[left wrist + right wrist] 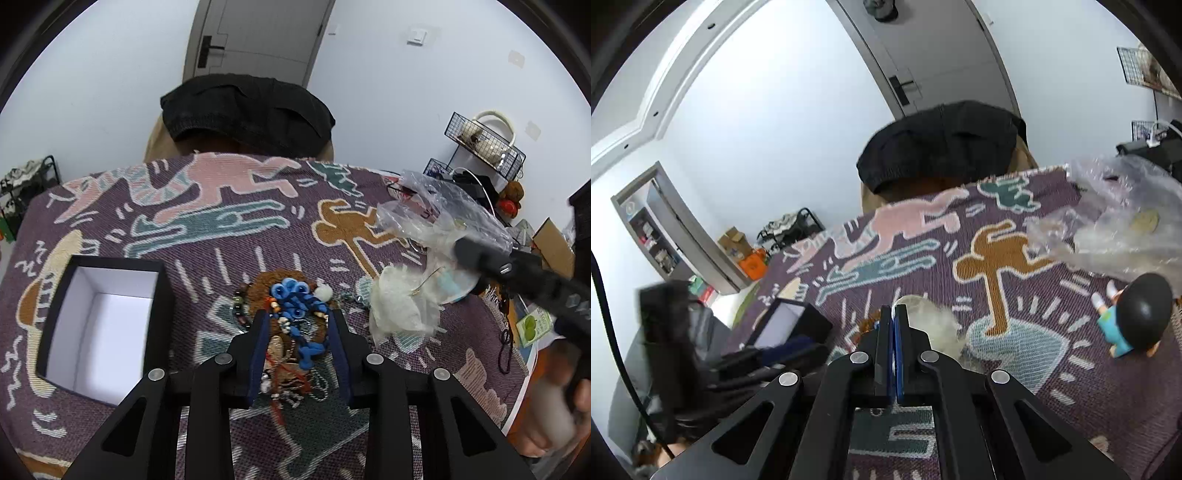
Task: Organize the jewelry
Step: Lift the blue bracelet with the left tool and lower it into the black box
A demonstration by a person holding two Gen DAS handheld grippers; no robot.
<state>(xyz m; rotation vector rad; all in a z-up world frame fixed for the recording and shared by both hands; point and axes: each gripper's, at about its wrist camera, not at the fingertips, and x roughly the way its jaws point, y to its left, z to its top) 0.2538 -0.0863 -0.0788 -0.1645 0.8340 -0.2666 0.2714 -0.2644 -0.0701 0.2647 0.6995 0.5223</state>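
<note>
Left wrist view: left gripper (298, 318) spread wide over a jewelry pile (293, 325) on the patterned cloth (221, 229), fingers straddling blue beads (295, 295). Black box (107, 325) just left, lid off.

Right wrist view: right gripper (894, 314) pressed closed, holding nothing, near a figurine (1134, 317).

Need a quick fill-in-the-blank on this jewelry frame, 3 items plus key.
1. The left gripper is ____, its fingers either side of the jewelry pile.
2. The right gripper is ____.
3. The box has a black outside and a ____ inside.

Missing words: open; shut; white
</note>
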